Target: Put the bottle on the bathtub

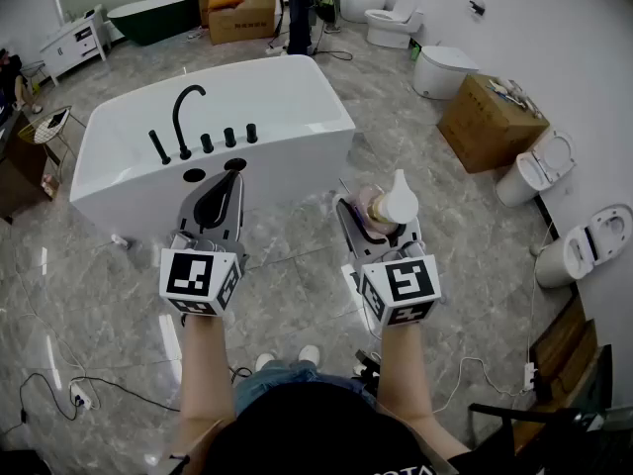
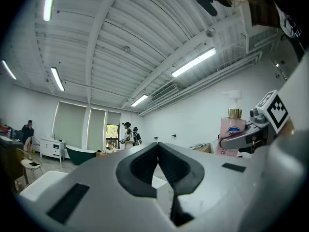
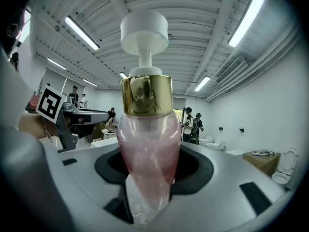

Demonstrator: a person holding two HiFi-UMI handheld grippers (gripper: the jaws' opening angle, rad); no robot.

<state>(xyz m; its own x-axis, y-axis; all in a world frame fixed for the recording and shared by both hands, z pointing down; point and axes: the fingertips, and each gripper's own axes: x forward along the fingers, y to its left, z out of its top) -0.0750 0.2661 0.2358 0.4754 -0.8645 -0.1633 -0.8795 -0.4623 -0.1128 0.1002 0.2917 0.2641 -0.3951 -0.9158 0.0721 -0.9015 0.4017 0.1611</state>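
Note:
A pink pump bottle point(image 1: 388, 204) with a gold collar and white pump head stands upright in my right gripper point(image 1: 371, 209), which is shut on its body. In the right gripper view the bottle point(image 3: 147, 134) fills the middle between the dark pads point(image 3: 193, 168). The white bathtub point(image 1: 287, 102) with a black faucet point(image 1: 184, 117) lies just ahead, its near rim in front of both grippers. My left gripper point(image 1: 228, 180) hovers at the tub's near edge by the faucet holes, shut and empty. In the left gripper view, the left gripper point(image 2: 158, 151) shows closed jaws, with the bottle point(image 2: 232, 132) to its right.
A cardboard box point(image 1: 490, 122) and several toilets point(image 1: 539, 166) line the right wall. A green tub point(image 1: 153, 16), a white cabinet point(image 1: 74, 40), another box point(image 1: 242, 16) and a standing person point(image 1: 302, 8) are at the back. Cables point(image 1: 59, 389) lie on the marble floor.

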